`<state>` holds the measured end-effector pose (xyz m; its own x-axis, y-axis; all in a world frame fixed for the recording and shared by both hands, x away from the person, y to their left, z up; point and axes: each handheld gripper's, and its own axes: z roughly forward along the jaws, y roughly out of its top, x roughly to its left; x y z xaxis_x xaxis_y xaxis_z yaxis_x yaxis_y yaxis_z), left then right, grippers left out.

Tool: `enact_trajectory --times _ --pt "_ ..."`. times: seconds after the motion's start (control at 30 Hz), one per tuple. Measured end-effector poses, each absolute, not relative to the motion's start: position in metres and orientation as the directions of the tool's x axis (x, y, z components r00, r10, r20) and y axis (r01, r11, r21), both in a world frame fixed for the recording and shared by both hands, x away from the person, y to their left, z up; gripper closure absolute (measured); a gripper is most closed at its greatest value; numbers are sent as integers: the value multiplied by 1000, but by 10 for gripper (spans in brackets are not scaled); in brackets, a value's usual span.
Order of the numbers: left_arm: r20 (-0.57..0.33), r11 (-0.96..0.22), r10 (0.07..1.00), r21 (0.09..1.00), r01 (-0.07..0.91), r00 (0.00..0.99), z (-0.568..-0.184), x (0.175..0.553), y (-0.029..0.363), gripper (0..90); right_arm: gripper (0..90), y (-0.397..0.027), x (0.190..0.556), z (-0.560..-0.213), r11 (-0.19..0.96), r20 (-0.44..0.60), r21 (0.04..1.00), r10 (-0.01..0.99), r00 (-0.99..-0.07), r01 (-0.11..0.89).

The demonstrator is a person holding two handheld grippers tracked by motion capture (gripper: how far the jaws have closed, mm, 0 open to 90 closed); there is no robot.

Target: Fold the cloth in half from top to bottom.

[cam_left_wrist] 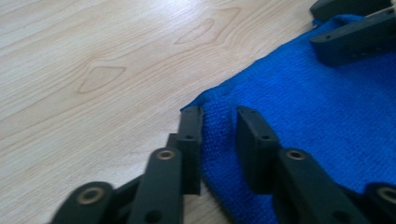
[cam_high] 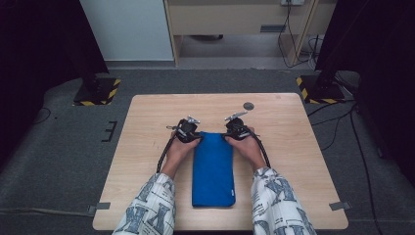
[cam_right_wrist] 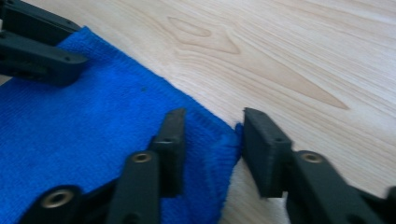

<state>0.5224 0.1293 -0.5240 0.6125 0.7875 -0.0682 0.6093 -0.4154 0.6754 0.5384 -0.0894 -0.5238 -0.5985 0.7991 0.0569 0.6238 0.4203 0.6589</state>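
On the pale wood-grain table point(cam_high: 147, 161), toward its centre: one folded blue terry towel point(cam_high: 213, 169), a long rectangle running from the near edge away from the person. Left gripper point(cam_left_wrist: 218, 135), black, at the towel's far left corner; jaws narrow, the corner's edge between them, pads close against the cloth. Right gripper point(cam_right_wrist: 210, 140), black, at the far right corner; jaws wider, straddling that corner, a gap showing beside one pad. Small dark round disc point(cam_high: 248, 105) on the table beyond the towel.
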Motion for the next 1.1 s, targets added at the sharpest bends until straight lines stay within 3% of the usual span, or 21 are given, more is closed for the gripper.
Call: enact_trajectory --times 0.2,0.3,1.1 --pt "-91 -407 784 671 619 614 -524 520 129 828 801 -87 533 -525 424 71 671 780 -622 608" --pt "-83 -415 783 667 618 616 -523 519 127 854 840 -86 532 -525 423 74 671 779 -623 609" --pt "-27 -405 771 749 524 636 -475 486 126 867 855 -107 498 -489 362 98 774 742 -663 519"
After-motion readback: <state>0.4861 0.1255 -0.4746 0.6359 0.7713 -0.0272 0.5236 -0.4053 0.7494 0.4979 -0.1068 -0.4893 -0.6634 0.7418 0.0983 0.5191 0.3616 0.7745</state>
